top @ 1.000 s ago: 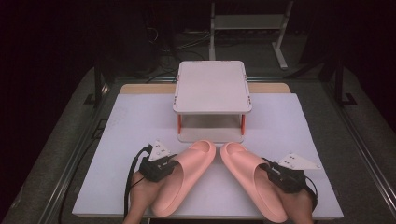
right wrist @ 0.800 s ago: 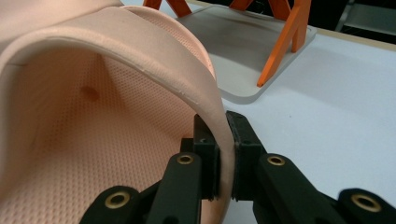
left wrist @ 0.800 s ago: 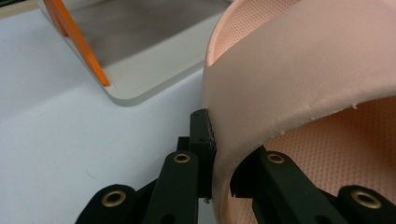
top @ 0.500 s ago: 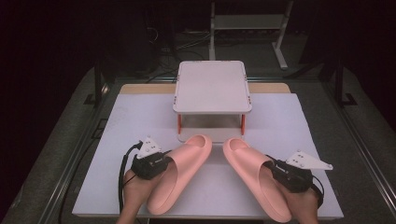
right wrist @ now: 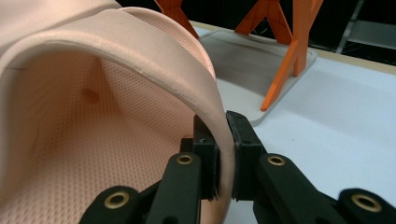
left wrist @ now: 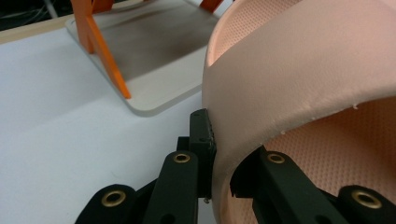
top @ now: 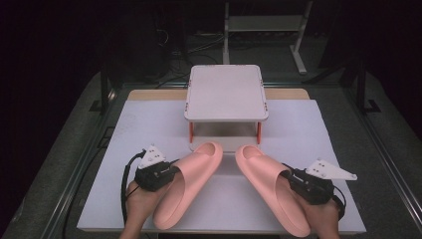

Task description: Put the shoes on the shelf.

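Two pink foam slippers lie toe-forward on the white mat, their toes close to the rack. My left gripper (top: 171,172) is shut on the outer edge of the left slipper (top: 186,184). In the left gripper view its jaws (left wrist: 224,154) pinch the rim of that slipper's strap (left wrist: 303,70). My right gripper (top: 291,177) is shut on the outer edge of the right slipper (top: 271,184). The right gripper view shows the strap wall (right wrist: 93,116) clamped between the black pads of that gripper (right wrist: 223,140).
A small white two-level rack (top: 226,92) with orange legs stands at the middle back of the mat. Its lower plate (left wrist: 154,51) (right wrist: 243,56) sits just beyond the slipper toes. White mat (top: 323,129) lies bare on both sides; dark floor and stands surround the table.
My left hand has shifted left and a little up with its slipper, widening the gap between the two toes. The right hand and its slipper have barely moved.
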`<action>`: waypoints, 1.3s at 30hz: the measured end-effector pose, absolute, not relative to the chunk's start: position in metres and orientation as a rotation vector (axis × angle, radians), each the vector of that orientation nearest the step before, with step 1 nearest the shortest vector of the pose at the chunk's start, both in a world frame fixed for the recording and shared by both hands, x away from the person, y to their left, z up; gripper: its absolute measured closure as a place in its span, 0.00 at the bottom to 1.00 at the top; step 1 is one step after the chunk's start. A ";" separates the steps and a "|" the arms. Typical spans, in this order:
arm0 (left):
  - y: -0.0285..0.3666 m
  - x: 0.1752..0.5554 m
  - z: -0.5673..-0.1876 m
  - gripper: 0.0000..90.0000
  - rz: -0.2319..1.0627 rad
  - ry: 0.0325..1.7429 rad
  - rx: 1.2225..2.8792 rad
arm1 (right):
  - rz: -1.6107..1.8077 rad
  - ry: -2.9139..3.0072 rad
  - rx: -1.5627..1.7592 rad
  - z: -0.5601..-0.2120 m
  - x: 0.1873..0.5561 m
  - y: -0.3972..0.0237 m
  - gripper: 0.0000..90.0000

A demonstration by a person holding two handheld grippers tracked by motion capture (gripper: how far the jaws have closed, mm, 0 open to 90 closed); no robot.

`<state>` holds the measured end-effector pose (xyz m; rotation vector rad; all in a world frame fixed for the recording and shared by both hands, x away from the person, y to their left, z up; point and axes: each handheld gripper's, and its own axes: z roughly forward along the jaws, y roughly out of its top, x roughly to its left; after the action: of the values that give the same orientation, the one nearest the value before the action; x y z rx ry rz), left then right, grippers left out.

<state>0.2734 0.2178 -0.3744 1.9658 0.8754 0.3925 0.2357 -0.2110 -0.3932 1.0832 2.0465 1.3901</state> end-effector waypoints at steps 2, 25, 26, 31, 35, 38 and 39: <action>0.220 0.273 -0.371 0.91 0.366 0.868 1.944 | 1.408 2.037 1.083 -0.391 0.235 -0.211 0.92; 0.226 0.289 -0.327 0.91 0.292 0.810 1.818 | 1.631 1.993 1.041 -0.345 0.243 -0.208 0.92; 0.225 0.291 -0.325 0.91 0.291 0.809 1.815 | 1.632 1.990 1.034 -0.342 0.245 -0.208 0.92; 0.223 0.301 -0.311 0.91 0.295 0.797 1.802 | 1.650 1.962 1.005 -0.325 0.253 -0.206 0.92; 0.223 0.307 -0.305 0.91 0.288 0.797 1.782 | 1.664 1.953 0.999 -0.317 0.261 -0.205 0.92; 0.223 0.313 -0.300 0.91 0.279 0.800 1.768 | 1.674 1.949 1.000 -0.313 0.265 -0.203 0.92; 0.223 0.317 -0.297 0.91 0.279 0.802 1.762 | 1.680 1.948 0.996 -0.309 0.270 -0.201 0.92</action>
<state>0.3173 0.2228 -0.2971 1.7624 0.8024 0.2787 0.2701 -0.2014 -0.3094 0.9955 1.9482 1.6799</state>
